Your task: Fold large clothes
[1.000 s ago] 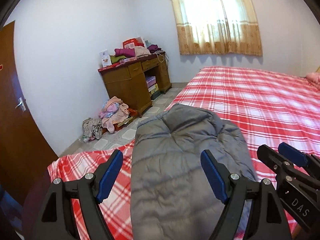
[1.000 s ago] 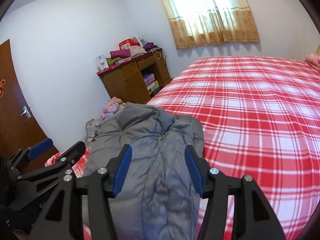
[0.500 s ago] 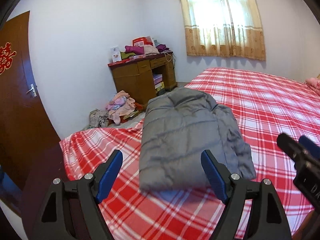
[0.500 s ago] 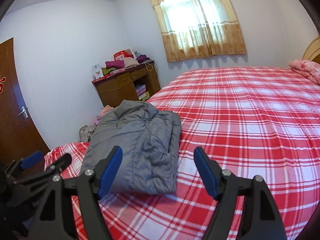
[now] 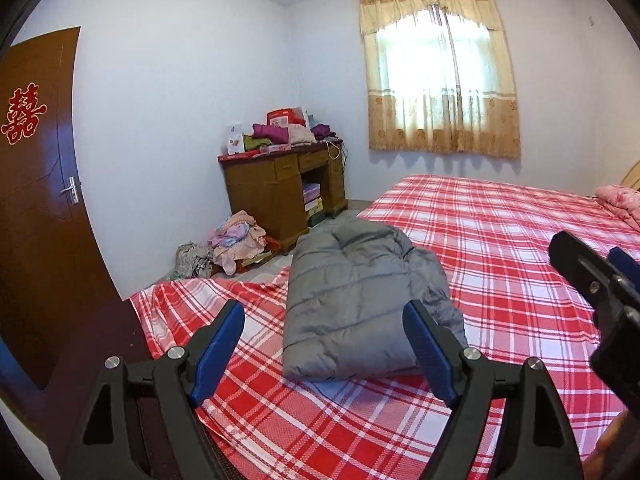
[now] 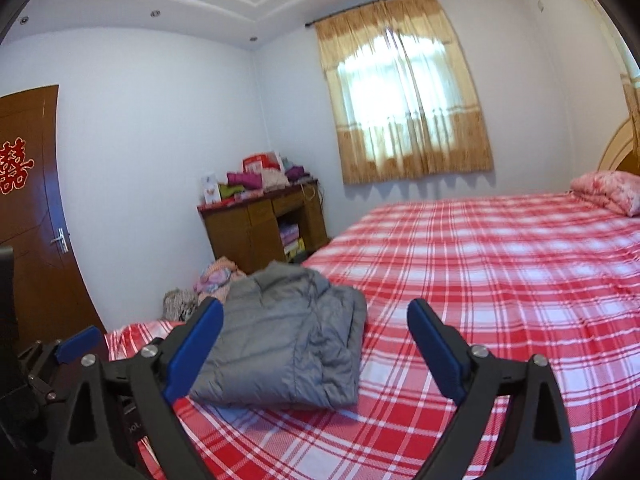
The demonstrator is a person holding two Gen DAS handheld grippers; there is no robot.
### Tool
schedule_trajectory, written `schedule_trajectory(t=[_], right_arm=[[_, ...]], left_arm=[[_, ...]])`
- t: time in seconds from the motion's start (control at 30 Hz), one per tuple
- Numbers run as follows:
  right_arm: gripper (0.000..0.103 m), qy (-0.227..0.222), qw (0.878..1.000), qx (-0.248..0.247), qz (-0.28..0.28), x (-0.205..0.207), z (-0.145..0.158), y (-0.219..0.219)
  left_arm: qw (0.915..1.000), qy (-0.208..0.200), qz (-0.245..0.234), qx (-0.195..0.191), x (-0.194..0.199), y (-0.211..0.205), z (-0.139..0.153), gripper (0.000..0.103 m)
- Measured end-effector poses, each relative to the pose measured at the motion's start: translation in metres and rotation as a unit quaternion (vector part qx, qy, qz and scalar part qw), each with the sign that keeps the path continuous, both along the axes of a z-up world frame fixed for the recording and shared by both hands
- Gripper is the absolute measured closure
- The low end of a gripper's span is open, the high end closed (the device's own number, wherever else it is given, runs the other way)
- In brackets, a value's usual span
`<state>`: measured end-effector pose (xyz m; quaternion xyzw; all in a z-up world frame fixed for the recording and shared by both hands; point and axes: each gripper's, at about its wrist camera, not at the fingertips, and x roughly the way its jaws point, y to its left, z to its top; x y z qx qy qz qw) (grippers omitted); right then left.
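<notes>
Left wrist view: the jacket [image 5: 360, 300] lies folded on the bed [image 5: 500, 248], near its foot corner, ahead of the left tongs [image 5: 324, 332] and clear of both blue pads. Those tongs stand wide open and hold nothing. The right tongs [image 5: 600, 280] show at the right edge of this view, also off the jacket.

In the right wrist view the jacket [image 6: 288, 340] sits ahead and to the left of the right tongs [image 6: 316, 332], whose jaws are opening, nearly at full spread, with only plaid sheet between them. The left tongs [image 6: 60, 356] show low at the left edge.

The jacket is grey, quilted and puffy, folded into a thick rough rectangle with the collar end away from the cameras; the edges are somewhat uneven.

Around it: the red and white plaid sheet lies mostly smooth. A pink pillow [image 6: 608, 192] rests at the head of the bed. Beyond the foot stands a wooden desk [image 5: 280, 196] piled with clothes and boxes, a heap of clothes [image 5: 232, 244] on the floor beside it, a brown door [image 5: 36, 200] at left, and a curtained window [image 5: 440, 80]. Nothing lies between the tongs and the jacket.
</notes>
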<state>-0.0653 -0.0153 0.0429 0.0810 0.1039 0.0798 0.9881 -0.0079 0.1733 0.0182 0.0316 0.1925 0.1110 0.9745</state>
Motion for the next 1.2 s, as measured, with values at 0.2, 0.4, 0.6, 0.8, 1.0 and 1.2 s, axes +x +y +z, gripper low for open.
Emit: schedule_trajectory(t=[0.2,0.4,0.6,0.8,1.0,1.2], right_arm=[[0.0,-0.029,0.999,0.004,-0.012,-0.012,0.017,-0.003],[0.0,-0.039,0.999,0.004,-0.018,-0.015,0.017,-0.003],[0.0,-0.031,0.999,0.011,-0.02,-0.013,0.011,-0.007],[0.0,-0.031,0.999,0.009,-0.023,-0.012,0.01,-0.005],[0.0,-0.029,0.999,0.008,-0.022,-0.012,0.009,-0.005],[0.0,-0.025,0.999,0.012,-0.027,-0.012,0.009,-0.008]], left_arm=[[0.9999,-0.014,0.006,-0.005,-0.011,-0.001,0.016,0.016],[0.9996,-0.022,0.013,0.008,-0.017,-0.006,0.023,0.012],[0.9996,-0.016,0.021,0.011,-0.015,-0.007,0.017,0.012],[0.9996,-0.014,0.021,0.01,-0.015,-0.007,0.017,0.012],[0.9997,-0.013,0.022,0.007,-0.014,-0.006,0.016,0.012],[0.9998,-0.007,0.019,0.009,-0.012,-0.01,0.013,0.012]])
